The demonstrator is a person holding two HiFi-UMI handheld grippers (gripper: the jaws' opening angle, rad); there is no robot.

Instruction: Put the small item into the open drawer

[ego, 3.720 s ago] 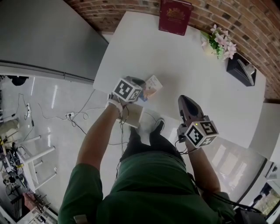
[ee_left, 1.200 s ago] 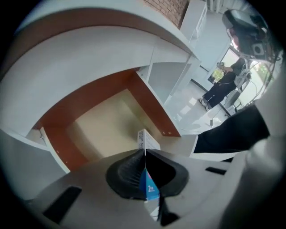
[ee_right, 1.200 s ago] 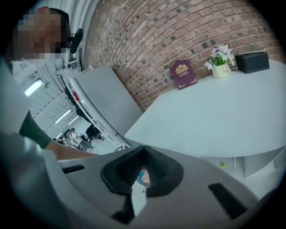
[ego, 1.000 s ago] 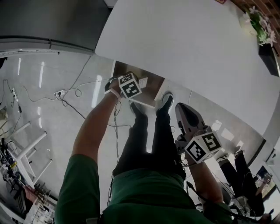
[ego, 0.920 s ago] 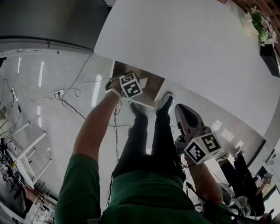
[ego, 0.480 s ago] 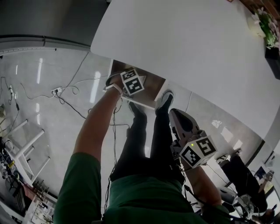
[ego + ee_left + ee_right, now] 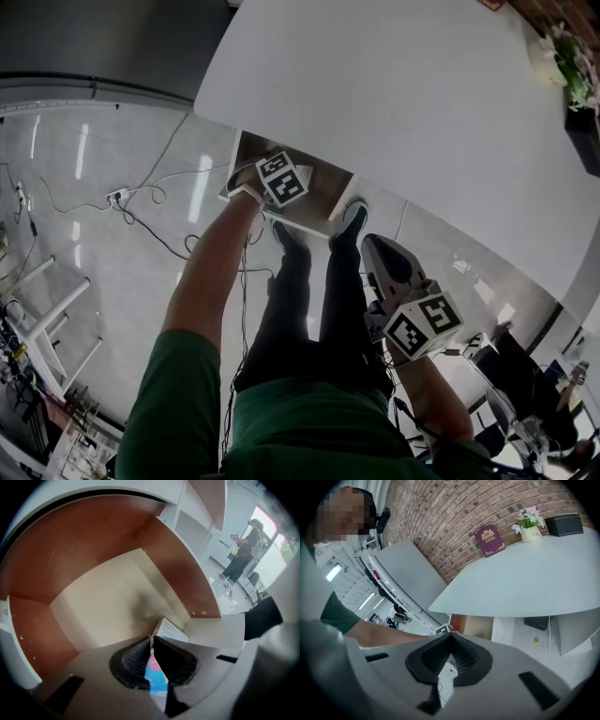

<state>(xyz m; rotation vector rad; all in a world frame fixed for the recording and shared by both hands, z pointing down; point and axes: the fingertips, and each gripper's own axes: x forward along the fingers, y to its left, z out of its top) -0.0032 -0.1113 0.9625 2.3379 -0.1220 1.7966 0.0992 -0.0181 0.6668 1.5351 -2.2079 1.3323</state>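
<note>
The open drawer (image 7: 302, 226) hangs under the white table's near edge, with brown walls and a cream bottom (image 7: 103, 611). My left gripper (image 7: 281, 178) points steeply down inside it. Its jaws (image 7: 151, 638) are shut on the small item, a little box with a white printed end (image 7: 169, 630) and a blue and pink face (image 7: 156, 674). The box sits just above the drawer bottom, near the right wall; whether it touches I cannot tell. My right gripper (image 7: 375, 246) hovers over the floor to the right of the drawer. Its jaws (image 7: 451, 634) are shut with nothing between them.
The white table (image 7: 403, 94) carries a flower pot (image 7: 528, 524), a dark red book (image 7: 489, 539) and a black box (image 7: 564, 524). My legs and shoes (image 7: 352, 220) stand right by the drawer. Cables (image 7: 141, 197) trail over the glossy floor at left. A person (image 7: 243, 555) stands far off.
Since the first frame the left gripper has carried the box from the table's edge down into the drawer. Over the last second both grippers sank a little.
</note>
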